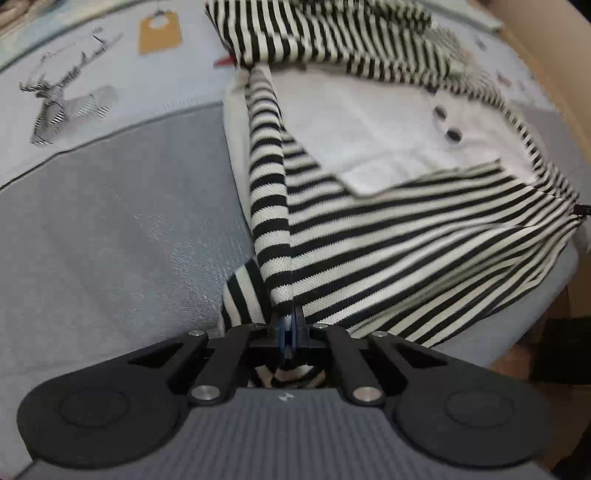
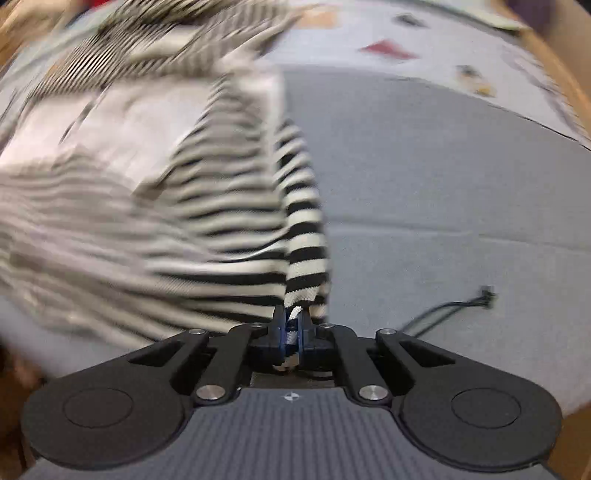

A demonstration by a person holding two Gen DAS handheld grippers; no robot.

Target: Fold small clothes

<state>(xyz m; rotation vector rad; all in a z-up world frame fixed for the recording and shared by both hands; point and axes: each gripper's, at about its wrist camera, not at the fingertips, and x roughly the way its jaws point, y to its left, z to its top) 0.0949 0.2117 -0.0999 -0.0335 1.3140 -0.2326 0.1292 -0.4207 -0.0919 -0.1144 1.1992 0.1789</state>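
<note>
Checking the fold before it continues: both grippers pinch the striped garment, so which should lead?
Probably left: left gripper clamps the striped garment in a sharp view; the right gripper view is blurred.

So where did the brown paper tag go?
In the left wrist view, the brown tag lies flat at the top left on the grey cloth, between the deer picture and the striped garment.

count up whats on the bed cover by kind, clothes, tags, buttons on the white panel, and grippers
striped garment: 1
brown card tag: 1
dark buttons on the white panel: 2 visible
grippers: 2, the left gripper and the right gripper, each shut on the garment's edge
total: 6
</note>
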